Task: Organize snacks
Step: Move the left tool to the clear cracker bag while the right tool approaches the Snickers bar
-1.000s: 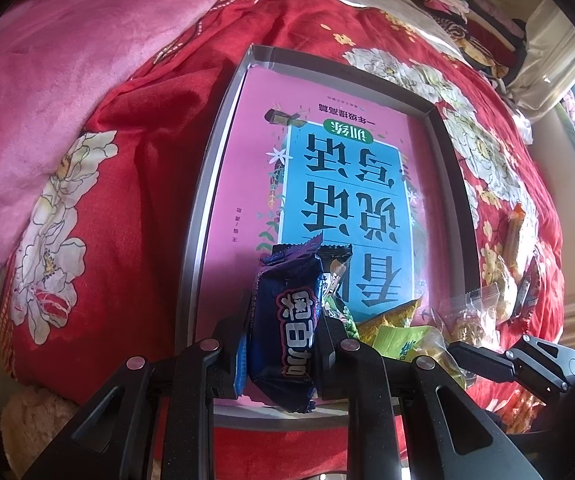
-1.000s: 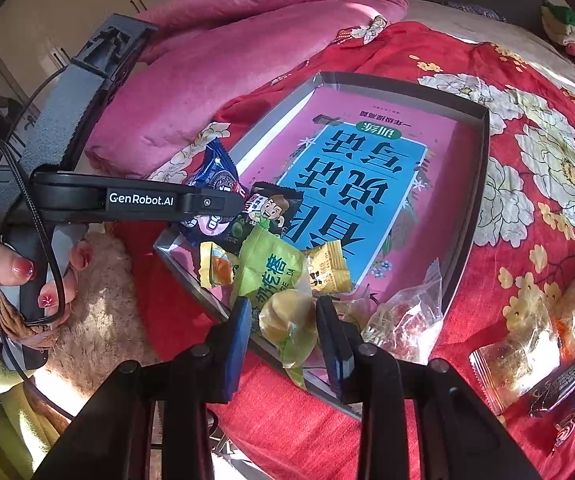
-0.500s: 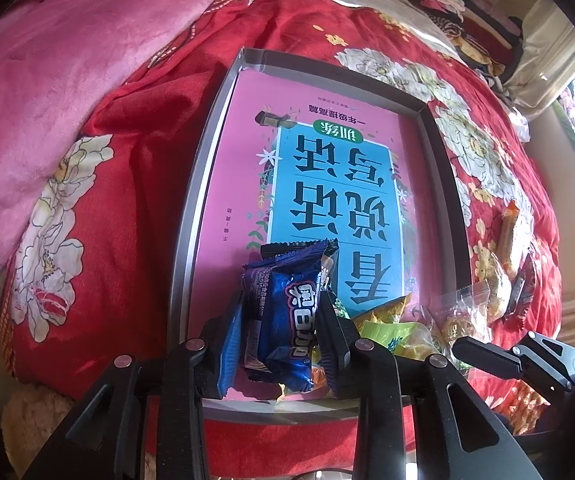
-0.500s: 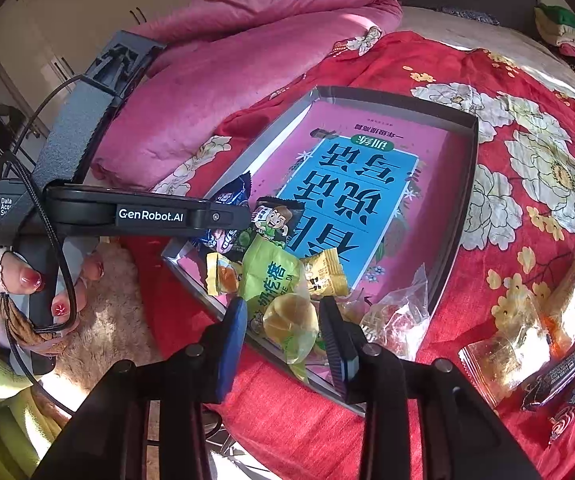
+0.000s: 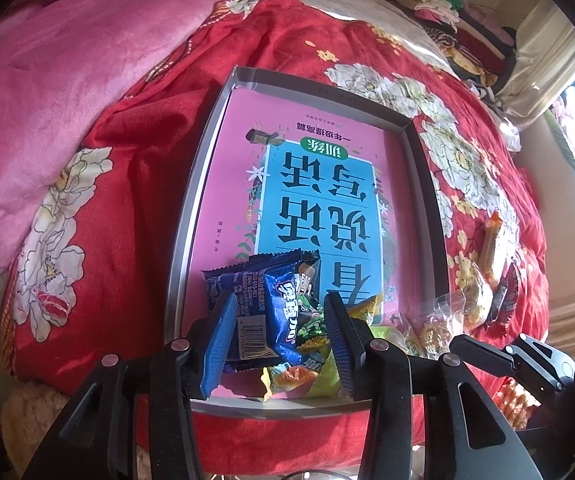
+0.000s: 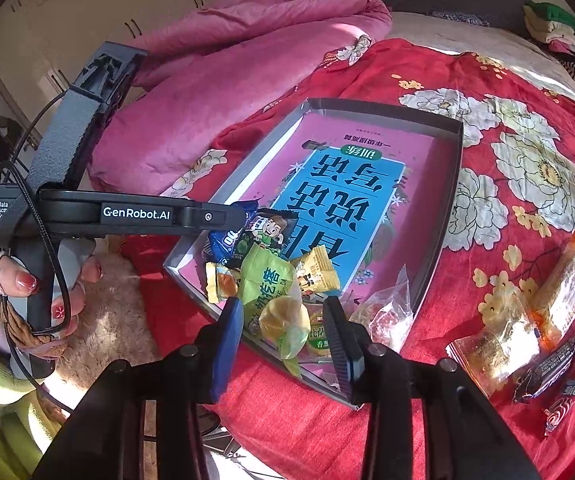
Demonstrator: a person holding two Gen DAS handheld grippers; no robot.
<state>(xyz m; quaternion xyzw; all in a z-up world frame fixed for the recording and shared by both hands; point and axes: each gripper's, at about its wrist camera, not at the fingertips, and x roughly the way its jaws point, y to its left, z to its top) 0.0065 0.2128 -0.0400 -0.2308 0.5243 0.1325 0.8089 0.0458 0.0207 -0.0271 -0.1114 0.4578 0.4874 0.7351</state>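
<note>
- Bed [image 5: 327,28]: covered with a red floral bedspread [image 5: 135,184]; a pink plush blanket [image 5: 67,60] is bunched along its far left side.
- Shallow grey cardboard tray [image 5: 185,216] lies on the bedspread; a pink book with a blue title panel [image 5: 319,200] fills its floor.
- Snack pile sits in the tray's near corner, on top of the book's lower edge.
- Left tool [image 5: 279,332]: I read its jaws as apart, and they have just been opening. The dark blue foil biscuit packet [image 5: 263,300] lies between them on the pile; the pads do not press it.
- Right tool [image 6: 283,332]: jaws apart and just been opening too. The light green wrapper with a yellow candy inside [image 6: 279,316] sits between the fingers at the tray's near rim; whether the pads graze it I cannot tell.
- In the right wrist view, the left tool's black arm reaches over the tray corner, held by a hand with red painted nails [image 6: 27,292].
- Also in the pile: a small yellow sachet [image 6: 315,272] and a clear crinkled bag [image 6: 387,312] leaning on the tray's right wall.
- Outside the tray, on the bedspread to the right: an orange-ended long packet [image 6: 563,284], a clear packet of pale pastry [image 6: 495,348] and a black wrapped bar [image 6: 547,368], all well apart from both tools.
</note>
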